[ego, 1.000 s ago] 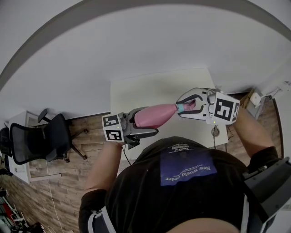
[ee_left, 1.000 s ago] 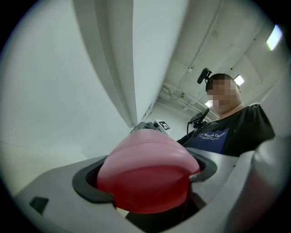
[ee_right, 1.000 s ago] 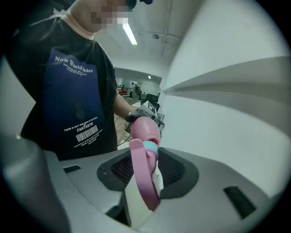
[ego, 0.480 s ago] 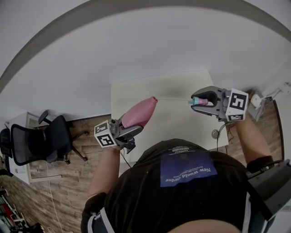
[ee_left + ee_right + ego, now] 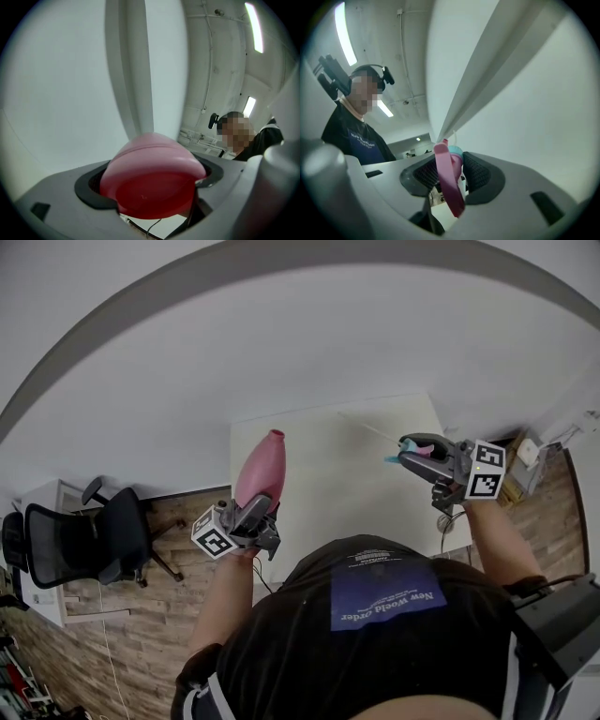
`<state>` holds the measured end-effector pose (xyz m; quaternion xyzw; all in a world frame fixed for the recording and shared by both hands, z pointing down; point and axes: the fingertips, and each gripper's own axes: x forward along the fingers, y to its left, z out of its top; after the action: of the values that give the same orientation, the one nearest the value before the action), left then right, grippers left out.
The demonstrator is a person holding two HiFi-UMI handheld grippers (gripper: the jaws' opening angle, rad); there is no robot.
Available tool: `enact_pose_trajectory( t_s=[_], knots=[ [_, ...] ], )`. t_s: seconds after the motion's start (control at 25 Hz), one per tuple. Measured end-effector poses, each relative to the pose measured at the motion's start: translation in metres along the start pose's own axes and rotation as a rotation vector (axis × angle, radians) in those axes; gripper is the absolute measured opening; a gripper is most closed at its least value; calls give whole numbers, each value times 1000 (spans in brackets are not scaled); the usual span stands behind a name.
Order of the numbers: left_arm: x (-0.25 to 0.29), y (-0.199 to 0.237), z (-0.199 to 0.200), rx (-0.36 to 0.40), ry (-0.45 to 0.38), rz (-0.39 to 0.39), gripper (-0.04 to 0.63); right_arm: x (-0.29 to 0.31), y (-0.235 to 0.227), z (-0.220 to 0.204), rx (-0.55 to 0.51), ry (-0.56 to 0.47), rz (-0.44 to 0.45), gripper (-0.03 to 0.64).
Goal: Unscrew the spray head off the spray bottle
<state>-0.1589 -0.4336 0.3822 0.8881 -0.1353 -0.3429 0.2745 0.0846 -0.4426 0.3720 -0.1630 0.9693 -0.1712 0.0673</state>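
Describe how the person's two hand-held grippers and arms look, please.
The left hand-held gripper and the right hand-held gripper are grey moulded bodies with black ribbed pads. Each carries a white cube with black square markers. The person wears a black short-sleeved T-shirt with a blue printed patch.

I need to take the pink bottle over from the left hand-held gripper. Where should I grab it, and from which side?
Probably the upper body of the bottle, just below its neck, from the side. The left hand-held gripper is shut on the wide lower end, and the bottle points neck up, so only that tapering part is free.
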Motion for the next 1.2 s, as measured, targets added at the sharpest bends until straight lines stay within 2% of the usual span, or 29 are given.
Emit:
enact_pose_trajectory(
  t_s=[0.2,0.36,0.6,1.2],
  knots=[
    [-1,2,7,-8,-58,17,479,-15,-20,4,150,-142,-59,133],
    [-1,4,7,-23,-72,27,479,-22,-32,4,218,-206,-89,133],
    [4,3,10,-22,-66,22,479,-20,-35,21,334,-333,-41,133],
    [1,-1,8,-18,-62,14,479,-17,-31,28,349,-370,-23,133]
  ],
)
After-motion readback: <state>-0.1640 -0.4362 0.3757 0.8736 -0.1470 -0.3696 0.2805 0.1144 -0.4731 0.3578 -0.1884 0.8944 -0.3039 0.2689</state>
